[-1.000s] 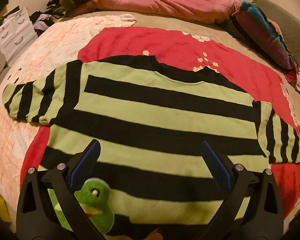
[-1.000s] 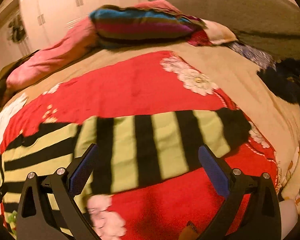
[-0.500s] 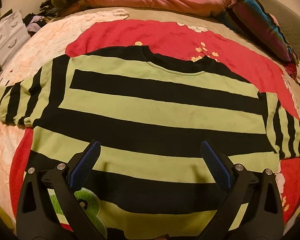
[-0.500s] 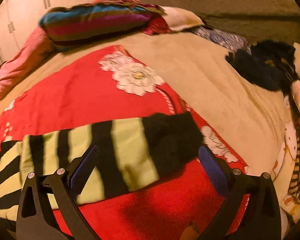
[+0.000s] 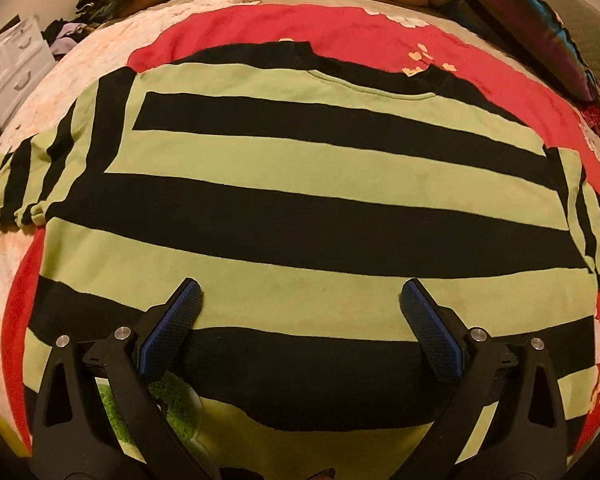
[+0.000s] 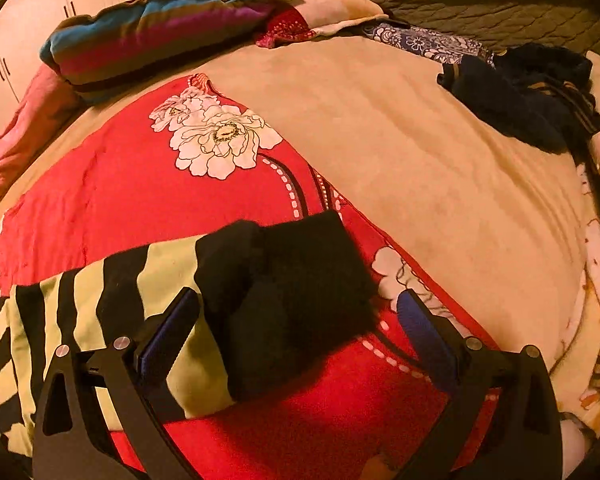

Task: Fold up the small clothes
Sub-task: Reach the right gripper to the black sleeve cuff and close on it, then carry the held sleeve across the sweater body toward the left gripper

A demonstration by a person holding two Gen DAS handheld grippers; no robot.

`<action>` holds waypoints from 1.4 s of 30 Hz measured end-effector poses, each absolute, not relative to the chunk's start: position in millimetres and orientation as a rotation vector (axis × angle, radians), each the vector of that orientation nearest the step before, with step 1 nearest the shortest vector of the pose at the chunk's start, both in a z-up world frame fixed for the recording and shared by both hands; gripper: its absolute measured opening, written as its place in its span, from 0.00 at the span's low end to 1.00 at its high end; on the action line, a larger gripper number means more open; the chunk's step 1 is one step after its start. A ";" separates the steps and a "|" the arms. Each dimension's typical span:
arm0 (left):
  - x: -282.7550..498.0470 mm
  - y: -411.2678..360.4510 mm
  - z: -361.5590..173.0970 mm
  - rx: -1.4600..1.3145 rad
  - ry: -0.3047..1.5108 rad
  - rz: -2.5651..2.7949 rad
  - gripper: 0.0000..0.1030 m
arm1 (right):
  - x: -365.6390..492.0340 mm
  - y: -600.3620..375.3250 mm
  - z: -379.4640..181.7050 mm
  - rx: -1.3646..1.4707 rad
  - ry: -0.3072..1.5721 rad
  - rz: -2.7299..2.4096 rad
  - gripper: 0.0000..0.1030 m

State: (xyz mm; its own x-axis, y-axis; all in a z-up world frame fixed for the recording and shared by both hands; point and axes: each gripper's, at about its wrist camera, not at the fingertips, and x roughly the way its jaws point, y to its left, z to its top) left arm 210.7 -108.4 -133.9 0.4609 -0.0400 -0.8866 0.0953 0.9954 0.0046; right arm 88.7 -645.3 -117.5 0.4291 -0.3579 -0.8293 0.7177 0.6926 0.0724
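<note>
striped sweater (image 5: 300, 184) spread flat, front down, on red floral blanket (image 6: 148, 184) across the bed. left gripper (image 5: 300, 300) spread wide above the lower stripes, holding nothing. right gripper (image 6: 298, 310) likewise parted, straddling the black sleeve cuff (image 6: 292, 280). striped pillow (image 6: 160, 28) well beyond.

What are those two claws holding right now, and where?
Nothing. The left claw is open over the striped sweater's body; the right claw is open around its black cuff, not gripping.
</note>
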 end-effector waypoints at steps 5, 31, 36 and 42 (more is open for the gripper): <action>208.8 -109.6 -132.9 0.067 1.076 -0.079 0.91 | 92.9 -657.1 -125.0 0.551 0.863 -0.628 0.71; 196.4 -95.6 -98.2 -0.018 0.942 -0.102 0.91 | 171.7 -420.6 -9.0 0.444 0.660 0.172 0.00; 196.5 -90.9 -100.1 -0.034 0.949 -0.106 0.91 | 174.3 -401.0 -10.7 0.372 0.684 0.144 0.01; 197.1 -92.7 -101.7 -0.039 0.958 -0.122 0.91 | 143.8 -388.8 -27.7 0.049 0.746 0.021 0.53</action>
State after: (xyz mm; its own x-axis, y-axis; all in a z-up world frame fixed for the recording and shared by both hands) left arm 197.1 -92.7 -101.7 0.5692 -0.1217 -0.8132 0.0868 0.9924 -0.0877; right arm 143.8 -388.8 -27.7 0.7344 0.0366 -0.6778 -0.0014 0.9986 0.0523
